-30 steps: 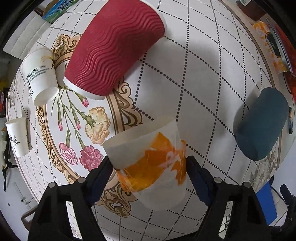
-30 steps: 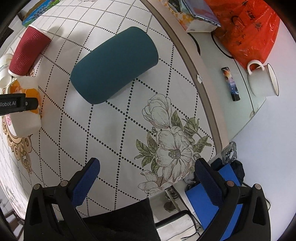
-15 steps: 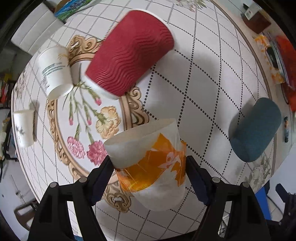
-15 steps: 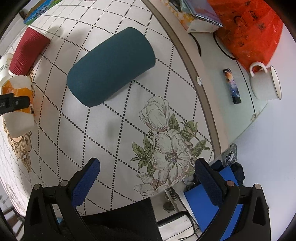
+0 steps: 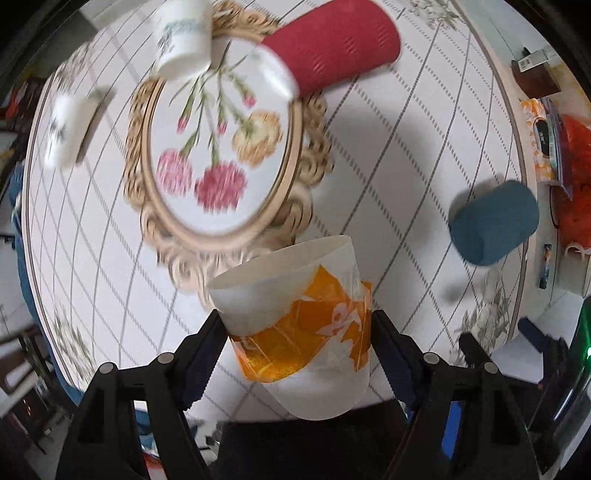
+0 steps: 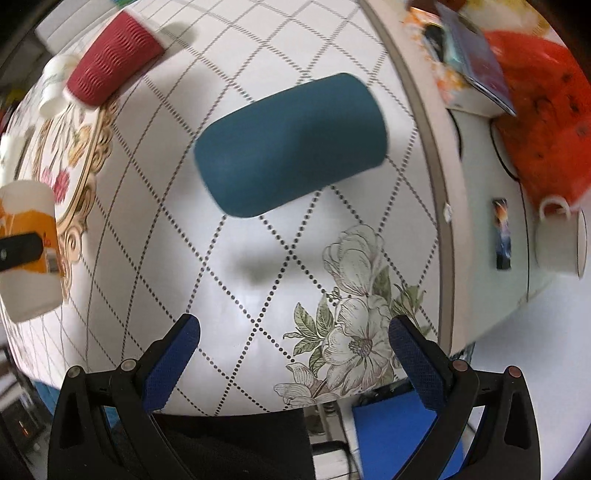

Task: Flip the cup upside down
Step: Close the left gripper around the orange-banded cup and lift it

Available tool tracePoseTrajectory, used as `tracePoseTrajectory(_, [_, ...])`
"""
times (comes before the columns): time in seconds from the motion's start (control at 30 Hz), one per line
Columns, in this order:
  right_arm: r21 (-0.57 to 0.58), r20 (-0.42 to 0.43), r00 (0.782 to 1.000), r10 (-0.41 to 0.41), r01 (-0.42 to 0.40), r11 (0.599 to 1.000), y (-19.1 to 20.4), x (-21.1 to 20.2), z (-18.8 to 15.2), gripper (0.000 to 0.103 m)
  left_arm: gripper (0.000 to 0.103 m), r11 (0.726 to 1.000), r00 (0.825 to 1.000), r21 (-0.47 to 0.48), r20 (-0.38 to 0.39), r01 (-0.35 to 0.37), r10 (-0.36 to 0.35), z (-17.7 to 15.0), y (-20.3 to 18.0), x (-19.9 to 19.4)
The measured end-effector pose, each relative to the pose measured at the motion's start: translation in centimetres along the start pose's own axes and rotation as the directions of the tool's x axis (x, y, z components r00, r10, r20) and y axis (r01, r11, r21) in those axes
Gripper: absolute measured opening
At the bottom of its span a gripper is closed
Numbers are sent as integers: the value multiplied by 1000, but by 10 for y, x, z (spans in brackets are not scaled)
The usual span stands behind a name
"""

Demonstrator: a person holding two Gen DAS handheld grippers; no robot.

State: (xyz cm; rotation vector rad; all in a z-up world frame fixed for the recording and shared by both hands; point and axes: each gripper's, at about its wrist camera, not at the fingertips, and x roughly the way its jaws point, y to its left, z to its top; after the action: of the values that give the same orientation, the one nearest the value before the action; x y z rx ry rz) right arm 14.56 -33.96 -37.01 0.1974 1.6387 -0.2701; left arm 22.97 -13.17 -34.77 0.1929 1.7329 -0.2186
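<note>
My left gripper [image 5: 295,332] is shut on a white paper cup with orange print [image 5: 295,325] and holds it in the air above the round table, one end pointing away from me. The same cup shows at the left edge of the right wrist view [image 6: 29,254], with one black finger across it. My right gripper [image 6: 295,354] is open and empty above the table's near edge. A dark teal cup [image 6: 291,144] lies in front of it, also seen in the left wrist view [image 5: 495,225].
A red ribbed cup [image 5: 332,44] and two white cups [image 5: 183,35] [image 5: 68,129] stand on the flowered tablecloth [image 5: 388,155]. A side counter on the right holds an orange bag [image 6: 546,122], a white mug [image 6: 561,240] and a box [image 6: 469,66].
My left gripper has lifted the orange-print cup higher and turned, so the table looks farther off and rotated. My right gripper has moved closer to the teal cup.
</note>
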Motion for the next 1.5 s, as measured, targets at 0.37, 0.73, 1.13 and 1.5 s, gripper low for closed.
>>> tracePoseTrajectory(0.37, [-120,-40,999,0,-5,993,5,23,-10,103,76,997,999,-73,-22,-28,26,-34,-8,47])
tracePoseTrajectory(0.73, [-140,-67,998,-18,9,990,-5,43,-4,103,77,994,993,-36,52,-107,109,-32,-33,69])
tracePoseTrajectory(1.13, [-113,-49,999,-16,10,994,-5,32,12,103,79,996,995,-22,49,-84,84,-26,-42,68])
tracePoseTrajectory(1.5, [-110,-44,999,-29,24,994,2,25,19,103,93,998,996,-18,62,-57,58,23,-23,29])
